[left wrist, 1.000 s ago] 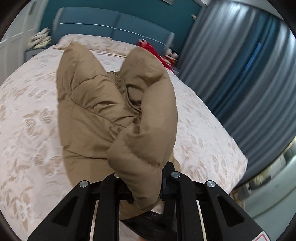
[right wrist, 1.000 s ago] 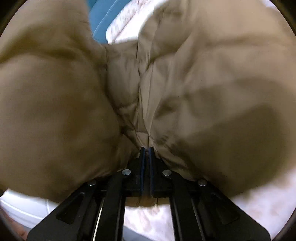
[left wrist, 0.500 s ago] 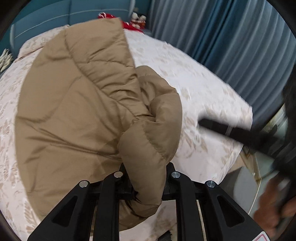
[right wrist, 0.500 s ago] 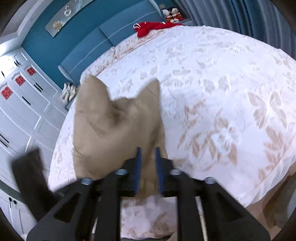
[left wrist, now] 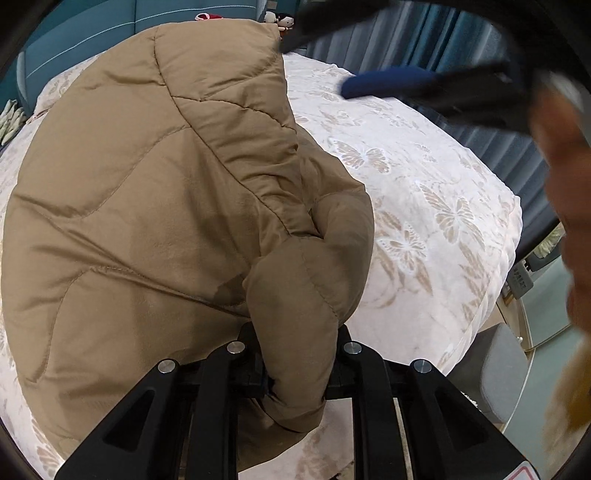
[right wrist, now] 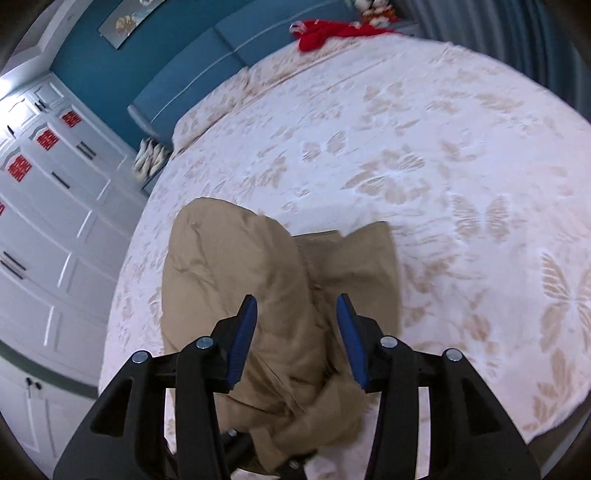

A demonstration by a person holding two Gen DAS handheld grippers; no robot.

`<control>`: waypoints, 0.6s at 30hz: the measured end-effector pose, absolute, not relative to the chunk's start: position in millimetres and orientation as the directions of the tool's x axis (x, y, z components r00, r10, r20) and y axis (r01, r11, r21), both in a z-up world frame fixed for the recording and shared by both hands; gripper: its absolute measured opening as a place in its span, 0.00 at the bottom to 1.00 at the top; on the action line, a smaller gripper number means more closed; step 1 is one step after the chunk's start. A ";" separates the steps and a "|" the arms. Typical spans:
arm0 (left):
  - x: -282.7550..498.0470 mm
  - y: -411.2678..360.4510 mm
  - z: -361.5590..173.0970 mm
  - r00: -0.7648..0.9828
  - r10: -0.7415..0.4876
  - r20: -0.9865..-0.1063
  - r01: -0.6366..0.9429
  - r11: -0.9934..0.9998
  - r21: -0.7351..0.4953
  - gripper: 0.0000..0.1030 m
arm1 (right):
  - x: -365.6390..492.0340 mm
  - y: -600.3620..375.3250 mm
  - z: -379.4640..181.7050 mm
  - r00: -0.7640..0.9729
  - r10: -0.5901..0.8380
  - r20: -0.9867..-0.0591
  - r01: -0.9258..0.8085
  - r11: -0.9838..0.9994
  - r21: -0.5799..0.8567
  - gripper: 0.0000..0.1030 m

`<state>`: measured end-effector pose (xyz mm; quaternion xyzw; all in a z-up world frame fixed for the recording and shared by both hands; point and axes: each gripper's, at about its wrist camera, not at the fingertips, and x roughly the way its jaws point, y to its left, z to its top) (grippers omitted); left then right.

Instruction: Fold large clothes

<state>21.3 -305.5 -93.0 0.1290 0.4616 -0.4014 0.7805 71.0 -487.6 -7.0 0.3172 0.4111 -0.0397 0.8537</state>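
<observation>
Now that the right gripper (right wrist: 297, 339) has just opened and released the coat (left wrist: 155, 206), only the left gripper (left wrist: 295, 354) holds it at 6 o'clock; that fold looks laid.

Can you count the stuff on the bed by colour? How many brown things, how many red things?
Brown: 1, the puffy jacket.
Red: 1, a red cloth at the far end of the bed.
Total: 2.
</observation>
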 end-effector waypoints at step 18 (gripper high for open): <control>39.1 -221.6 31.9 0.340 -0.650 -0.680 0.717 0.647 -0.260 0.40 | 126.0 -481.2 -57.6 0.444 0.150 -0.883 0.343 0.883 0.322 0.16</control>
